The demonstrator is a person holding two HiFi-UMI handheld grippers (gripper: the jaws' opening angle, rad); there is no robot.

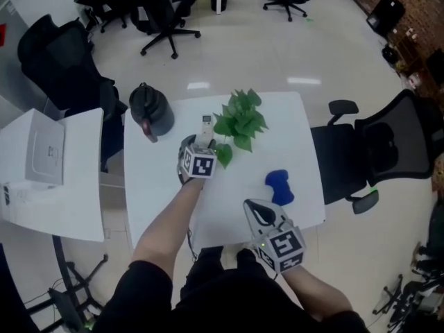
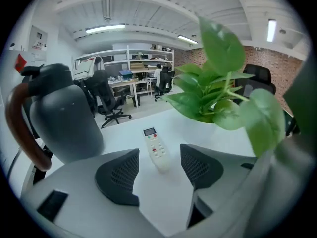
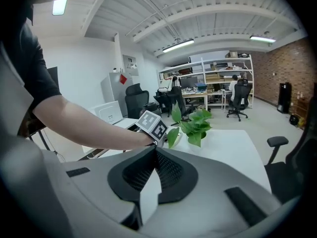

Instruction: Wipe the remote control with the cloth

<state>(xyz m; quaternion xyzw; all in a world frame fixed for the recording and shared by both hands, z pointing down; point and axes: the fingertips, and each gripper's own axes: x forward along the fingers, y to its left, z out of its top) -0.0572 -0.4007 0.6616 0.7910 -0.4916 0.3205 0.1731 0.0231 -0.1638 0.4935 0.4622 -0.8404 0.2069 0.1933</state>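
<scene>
A white remote control (image 1: 206,125) (image 2: 156,149) lies flat on the white table (image 1: 277,137), display end pointing away. My left gripper (image 1: 197,146) (image 2: 158,168) is just behind it, open; the remote's near end sits between the fingertips and neither pad touches it. A crumpled blue cloth (image 1: 279,186) rests on the table at the right, apart from both grippers. My right gripper (image 1: 255,210) (image 3: 153,153) hovers at the table's near edge, left of the cloth, shut with nothing in it.
A leafy potted plant (image 1: 240,121) (image 2: 223,90) (image 3: 191,122) stands close to the right of the remote. A dark kettle (image 1: 151,109) (image 2: 62,118) stands to its left. A side table with a white box (image 1: 45,151) is on the left, and a black office chair (image 1: 374,151) on the right.
</scene>
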